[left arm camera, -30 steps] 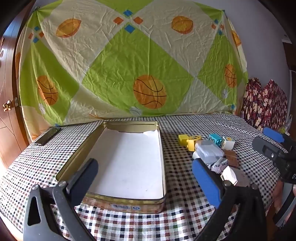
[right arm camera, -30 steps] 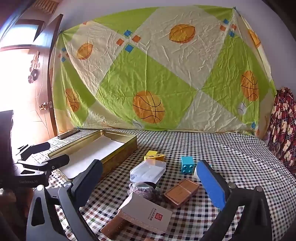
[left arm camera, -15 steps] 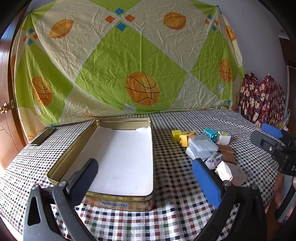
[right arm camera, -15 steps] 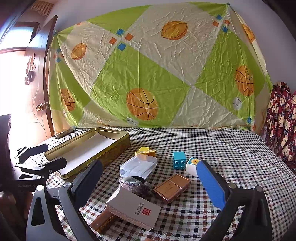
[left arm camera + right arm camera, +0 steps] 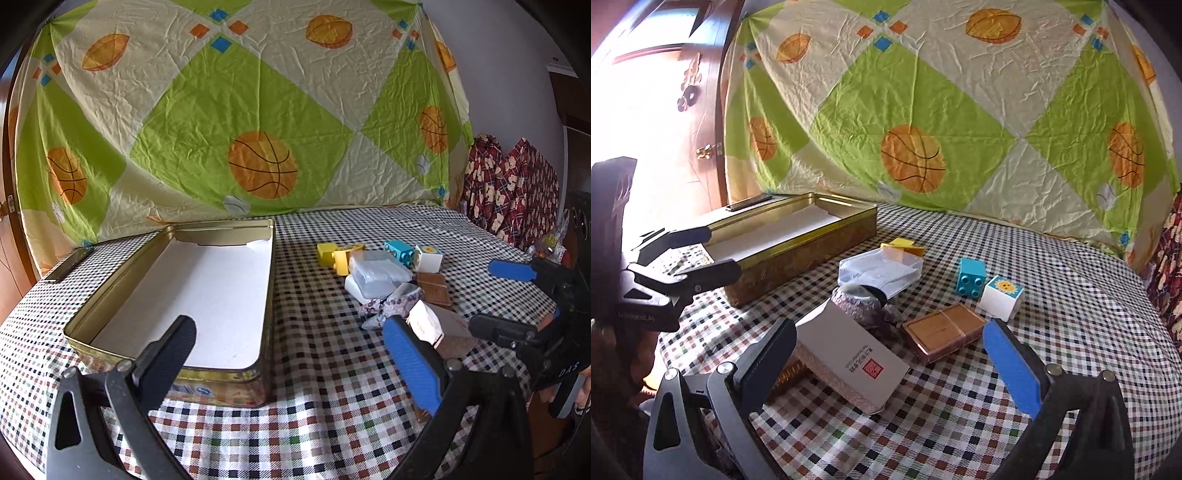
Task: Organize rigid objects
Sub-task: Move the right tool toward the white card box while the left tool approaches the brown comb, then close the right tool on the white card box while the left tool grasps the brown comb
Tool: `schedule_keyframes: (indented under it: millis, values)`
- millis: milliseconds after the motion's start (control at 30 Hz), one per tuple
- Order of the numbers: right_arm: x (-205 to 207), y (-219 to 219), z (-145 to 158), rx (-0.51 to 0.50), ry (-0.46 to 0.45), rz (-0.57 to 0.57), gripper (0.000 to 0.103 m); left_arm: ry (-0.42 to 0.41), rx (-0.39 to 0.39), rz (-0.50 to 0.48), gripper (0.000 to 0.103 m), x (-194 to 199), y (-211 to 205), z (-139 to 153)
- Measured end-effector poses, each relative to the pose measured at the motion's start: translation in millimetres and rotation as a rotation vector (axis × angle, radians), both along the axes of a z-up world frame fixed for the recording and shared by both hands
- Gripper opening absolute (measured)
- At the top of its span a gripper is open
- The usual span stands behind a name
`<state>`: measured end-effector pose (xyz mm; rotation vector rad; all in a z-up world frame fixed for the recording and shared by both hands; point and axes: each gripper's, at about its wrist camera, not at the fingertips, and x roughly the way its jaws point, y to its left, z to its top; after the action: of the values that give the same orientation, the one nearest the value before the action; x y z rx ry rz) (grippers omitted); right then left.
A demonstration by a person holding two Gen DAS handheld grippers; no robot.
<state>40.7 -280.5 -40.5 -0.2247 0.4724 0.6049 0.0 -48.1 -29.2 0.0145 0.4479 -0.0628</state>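
Observation:
An open gold tin lined with white paper sits on the checked tablecloth; it also shows in the right wrist view. To its right lies a heap: yellow bricks, a clear plastic case, a blue brick, a white sun cube, a brown box, a white card box. My left gripper is open and empty before the tin's near right corner. My right gripper is open and empty, just short of the card box and brown box.
A dark flat bar lies at the table's far left edge. A green and cream basketball-print sheet hangs behind the table. Red patterned cloth stands at the right. A wooden door is at the left.
Both grippers have moved: the right one has come forward and down toward the heap, which looms larger. The left view has shifted right of the tin. Both stay open.

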Motion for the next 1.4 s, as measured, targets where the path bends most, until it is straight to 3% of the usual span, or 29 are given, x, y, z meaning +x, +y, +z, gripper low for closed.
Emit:
schedule_keyframes:
  millis: [233, 300, 367, 600, 700, 800, 967, 1200, 1400]
  values:
    - [13, 11, -12, -0.062, 0.084, 0.105, 0.101, 0.010, -0.001, 0.006, 0.103, -1, 0, -3]
    - [16, 16, -14, -0.087, 0.102, 0.121, 0.097, 0.016, 0.001, 0.002, 0.103, 0, -2, -5]
    - [21, 21, -15, -0.109, 0.123, 0.140, 0.085, 0.015, 0.007, -0.004, 0.103, 0, -4, -6]
    - [37, 30, -21, -0.075, 0.219, 0.195, 0.077, 0.017, 0.011, -0.017, 0.103, -1, -8, -7]
    - [40, 26, -22, -0.018, 0.256, 0.224, 0.055, 0.018, 0.009, -0.025, 0.103, 0, -9, -8]
    - [35, 25, -21, -0.009, 0.250, 0.227, 0.045, 0.015, 0.009, -0.033, 0.103, -1, -11, -7]
    - [34, 21, -17, 0.001, 0.203, 0.162, 0.043, 0.007, 0.025, -0.065, 0.103, -3, -24, -8]
    - [42, -7, -7, 0.124, 0.162, -0.004, 0.043, 0.022, 0.065, -0.090, 0.103, 3, -47, -11]
    - [50, -17, -5, 0.148, 0.135, -0.123, 0.043, 0.061, 0.116, -0.113, 0.103, 13, -67, -13]
